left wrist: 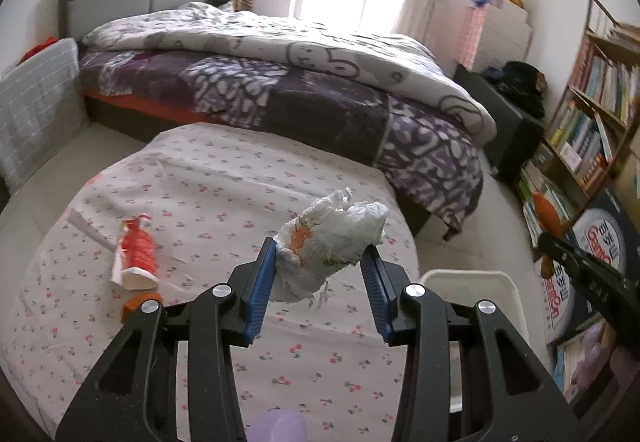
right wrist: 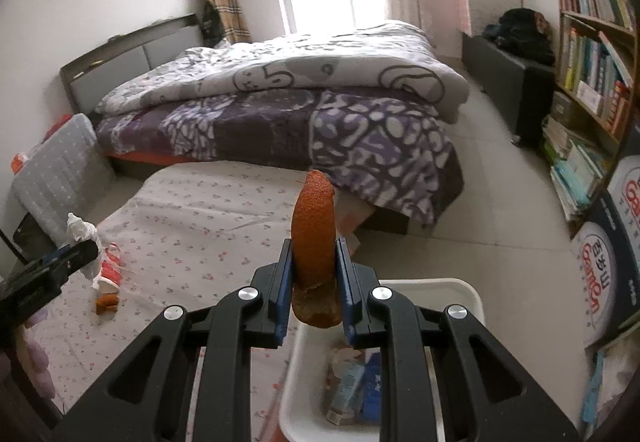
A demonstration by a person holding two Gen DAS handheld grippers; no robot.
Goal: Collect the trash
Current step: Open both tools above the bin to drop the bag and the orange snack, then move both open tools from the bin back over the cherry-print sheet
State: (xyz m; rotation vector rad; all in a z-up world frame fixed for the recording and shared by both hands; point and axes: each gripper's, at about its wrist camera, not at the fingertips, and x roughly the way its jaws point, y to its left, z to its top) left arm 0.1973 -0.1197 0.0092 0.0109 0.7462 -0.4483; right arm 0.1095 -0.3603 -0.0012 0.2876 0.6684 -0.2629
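The left gripper [left wrist: 320, 270] is closed on a crumpled white tissue wad [left wrist: 334, 238] with orange and green print, its blue pads [left wrist: 262, 282] pressing both sides and holding it above the floral tablecloth [left wrist: 208, 202]. The right gripper [right wrist: 313, 274] is clamped on a strip of orange peel [right wrist: 314, 238], which stands upright between the fingers, directly over the near rim of the white bin [right wrist: 460, 288].

Inside the bin lie what look like small cartons or wrappers [right wrist: 352, 386], blue and pale; the blur makes them hard to name. Left on the cloth are a red-and-white snack wrapper [left wrist: 136, 254] and, just beside its near end, a small piece of orange peel [left wrist: 138, 304]; both sit well to the left of the bin.

Beyond the table stands a bed [left wrist: 280, 90] with a purple patterned quilt, and a bookshelf [right wrist: 592, 54] fills the right wall.
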